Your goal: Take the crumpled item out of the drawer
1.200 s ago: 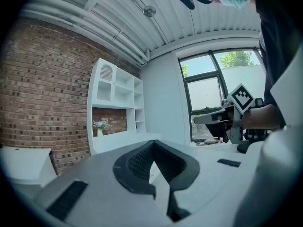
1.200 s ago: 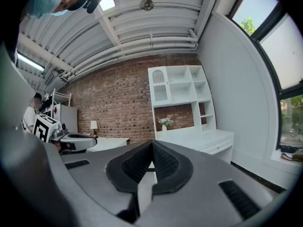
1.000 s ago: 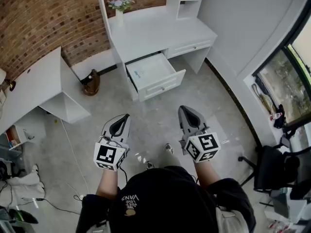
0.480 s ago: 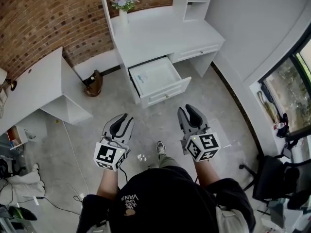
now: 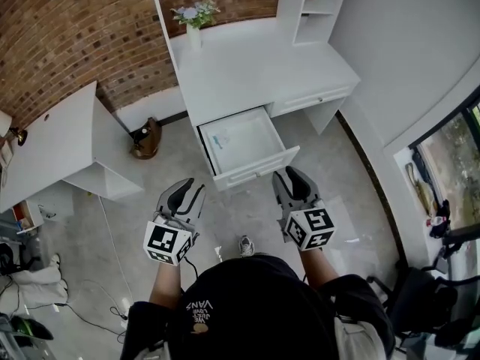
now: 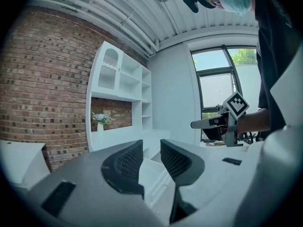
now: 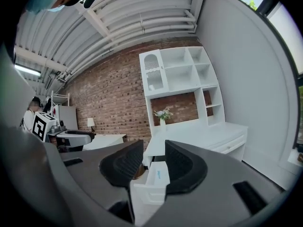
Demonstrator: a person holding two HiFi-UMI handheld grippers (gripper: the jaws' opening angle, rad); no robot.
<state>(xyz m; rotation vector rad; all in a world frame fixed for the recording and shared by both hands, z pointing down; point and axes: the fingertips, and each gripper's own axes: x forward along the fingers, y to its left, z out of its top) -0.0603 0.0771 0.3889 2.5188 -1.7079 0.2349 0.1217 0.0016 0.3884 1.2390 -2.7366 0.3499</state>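
The white drawer (image 5: 259, 169) of the desk (image 5: 255, 66) stands open, and the crumpled item (image 5: 220, 140) lies in its far left corner. Both claws hover on the near side of it. The left gripper (image 5: 182, 188) is spread and empty, and the right gripper (image 5: 292, 177) is opening with nothing between its jaws.

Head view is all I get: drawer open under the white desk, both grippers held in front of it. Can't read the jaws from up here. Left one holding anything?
Observer: No. In the left gripper view, the left gripper has its jaws apart with nothing between them.
Operator: Right one?
Observer: The right gripper is empty too, and its jaws are opening.
Operator: Is it aimed at the drawer?
Observer: Yes. In the right gripper view, the open drawer shows through the gap between the jaws, low in the picture.
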